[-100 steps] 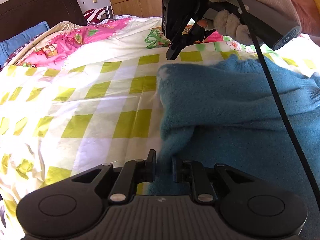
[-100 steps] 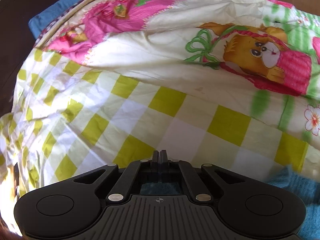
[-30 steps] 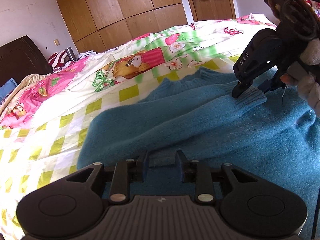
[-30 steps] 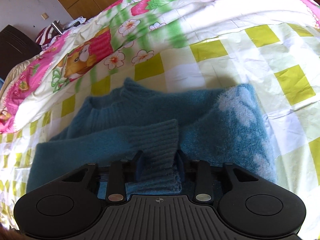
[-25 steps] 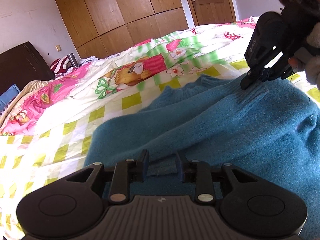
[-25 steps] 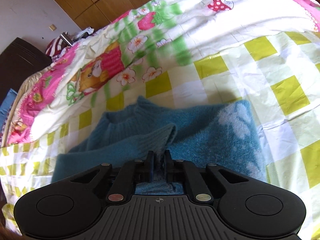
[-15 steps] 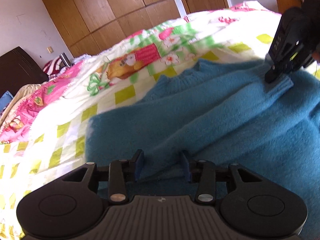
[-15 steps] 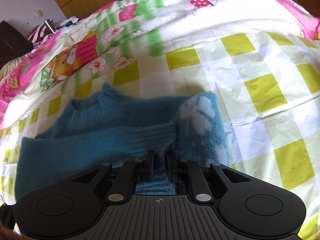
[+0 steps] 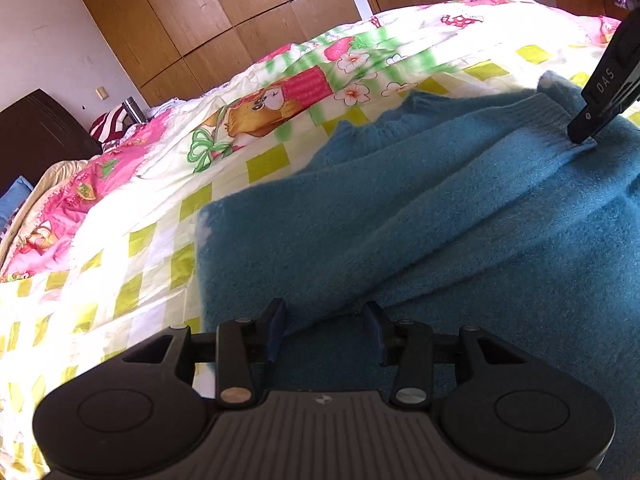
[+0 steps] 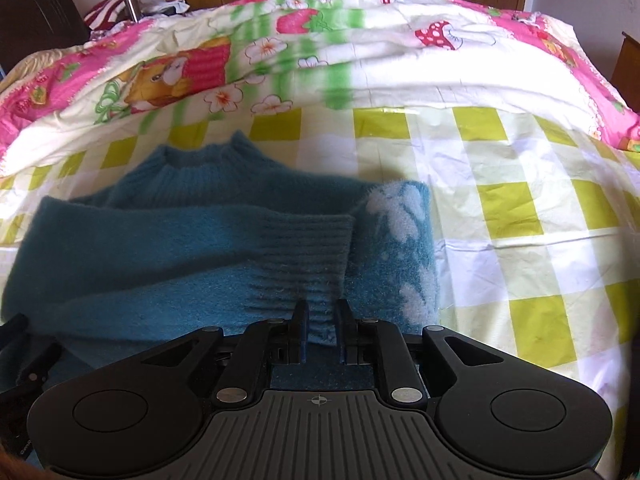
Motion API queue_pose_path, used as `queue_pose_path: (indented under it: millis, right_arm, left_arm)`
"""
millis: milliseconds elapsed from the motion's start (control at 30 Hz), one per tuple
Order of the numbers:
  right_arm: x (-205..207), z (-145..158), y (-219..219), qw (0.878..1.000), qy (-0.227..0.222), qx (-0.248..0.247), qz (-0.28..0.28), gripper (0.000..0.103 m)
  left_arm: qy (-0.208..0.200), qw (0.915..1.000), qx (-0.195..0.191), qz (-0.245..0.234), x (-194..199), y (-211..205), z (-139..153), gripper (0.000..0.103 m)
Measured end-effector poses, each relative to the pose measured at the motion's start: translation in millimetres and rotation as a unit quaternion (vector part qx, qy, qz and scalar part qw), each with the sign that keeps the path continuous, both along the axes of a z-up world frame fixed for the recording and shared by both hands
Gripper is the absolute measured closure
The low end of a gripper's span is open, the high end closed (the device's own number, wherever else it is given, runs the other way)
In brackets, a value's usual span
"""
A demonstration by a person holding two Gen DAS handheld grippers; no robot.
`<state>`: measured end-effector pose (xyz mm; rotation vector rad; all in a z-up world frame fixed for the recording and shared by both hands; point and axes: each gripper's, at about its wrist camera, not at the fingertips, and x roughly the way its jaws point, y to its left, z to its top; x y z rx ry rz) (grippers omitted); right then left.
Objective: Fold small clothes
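Note:
A teal knitted sweater (image 9: 440, 220) lies on the bed, neck away from me (image 10: 180, 240). One sleeve is folded across its chest, and the ribbed cuff (image 10: 304, 248) rests near the white-flowered right edge. My left gripper (image 9: 324, 330) stands wide open low over the sleeve's shoulder end, with a fold of sleeve between its fingers. My right gripper (image 10: 322, 332) is at the cuff's near edge, its jaws a narrow gap apart around the knit. In the left wrist view its tip (image 9: 582, 136) touches the cuff (image 9: 548, 120).
The sweater sits on a yellow-green checked sheet (image 10: 520, 200). A rumpled cartoon quilt (image 10: 360, 40) is heaped behind it. A dark headboard (image 9: 36, 128), a striped cloth with a metal flask (image 9: 128, 108) and wooden wardrobes (image 9: 240, 20) lie beyond.
The right gripper closed on the cuff, drew the sleeve across the sweater to the right, then its jaws spread slightly. The left gripper's jaws opened wider over the sleeve fold.

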<state>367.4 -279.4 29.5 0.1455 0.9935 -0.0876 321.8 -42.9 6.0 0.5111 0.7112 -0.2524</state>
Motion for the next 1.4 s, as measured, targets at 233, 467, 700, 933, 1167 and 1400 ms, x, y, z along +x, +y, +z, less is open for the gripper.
queue_pose_path:
  millis: [233, 467, 700, 933, 1167, 1400]
  right_arm:
    - [-4.0, 4.4, 8.9, 0.999, 0.001, 0.016, 0.029, 0.081]
    - [-3.5, -7.7, -19.6, 0.993, 0.01, 0.092, -0.072, 0.066]
    - [9.3, -25.1, -38.5, 0.976, 0.025, 0.165, -0.139, 0.078]
    - [-16.6, 4.4, -48.5, 0.972, 0.013, 0.198, -0.124, 0.096]
    - [-1.7, -18.9, -41.7, 0.98, 0.042, 0.152, -0.121, 0.091]
    - [-48.1, 19.7, -19.5, 0.996, 0.025, 0.081, -0.024, 0.088]
  left_arm:
    - [-0.007, 0.9999, -0.014, -0.002, -5.6, 2.1, 7.0, 0.047]
    - [-0.003, 0.9995, -0.03, 0.005, -6.4, 3.0, 6.3, 0.047]
    - [-0.008, 0.9996, -0.026, -0.01, -8.7, -4.6, 4.4, 0.047]
    - [-0.023, 0.9993, -0.027, -0.013, -6.5, -0.6, 9.7, 0.047]
    - [-0.017, 0.9992, 0.02, -0.031, -7.0, -9.1, -7.7, 0.044]
    - [0.008, 0.9998, -0.007, -0.016, -26.0, 15.5, 6.1, 0.044]
